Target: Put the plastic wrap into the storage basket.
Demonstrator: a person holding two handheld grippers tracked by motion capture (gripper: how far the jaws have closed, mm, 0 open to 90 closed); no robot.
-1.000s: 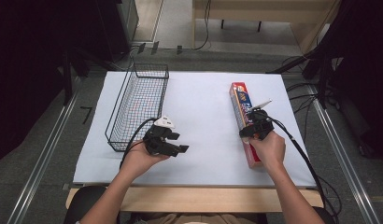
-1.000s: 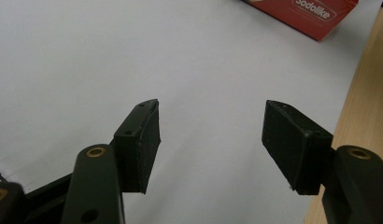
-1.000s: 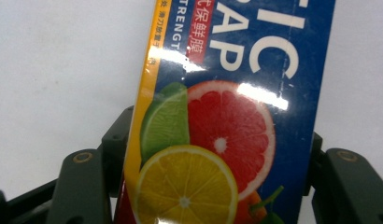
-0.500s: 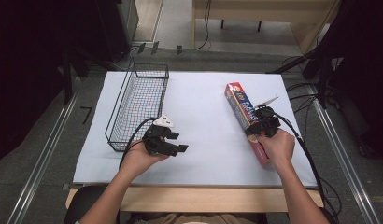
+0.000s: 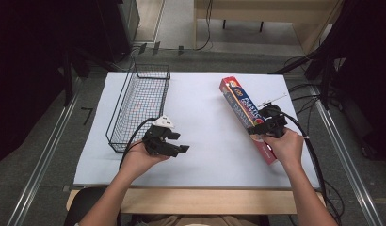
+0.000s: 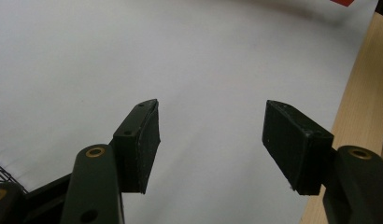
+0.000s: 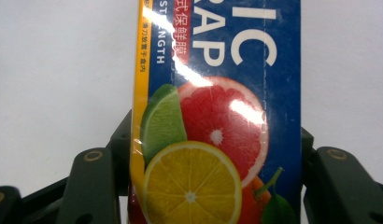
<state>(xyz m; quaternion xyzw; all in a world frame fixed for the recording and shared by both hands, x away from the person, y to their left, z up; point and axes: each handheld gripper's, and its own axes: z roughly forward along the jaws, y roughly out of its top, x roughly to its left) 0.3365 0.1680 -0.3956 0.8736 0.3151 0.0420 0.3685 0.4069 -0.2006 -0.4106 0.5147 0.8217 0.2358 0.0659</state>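
Wrap box (image 5: 246, 113) swung leftward; 1 basket (image 5: 139, 106)

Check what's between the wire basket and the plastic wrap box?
High view: bare white table cover lies between the wire basket and the plastic wrap box. The left gripper sits nearer the person, jaws open, off that line.

left tool (image 5: 181, 149) black, brass screws | right tool (image 5: 255, 131) black, cabled

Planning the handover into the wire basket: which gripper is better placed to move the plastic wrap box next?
Right. The right gripper is shut on the long blue-and-red plastic wrap box; the left gripper is open over bare white table beside the black wire basket.
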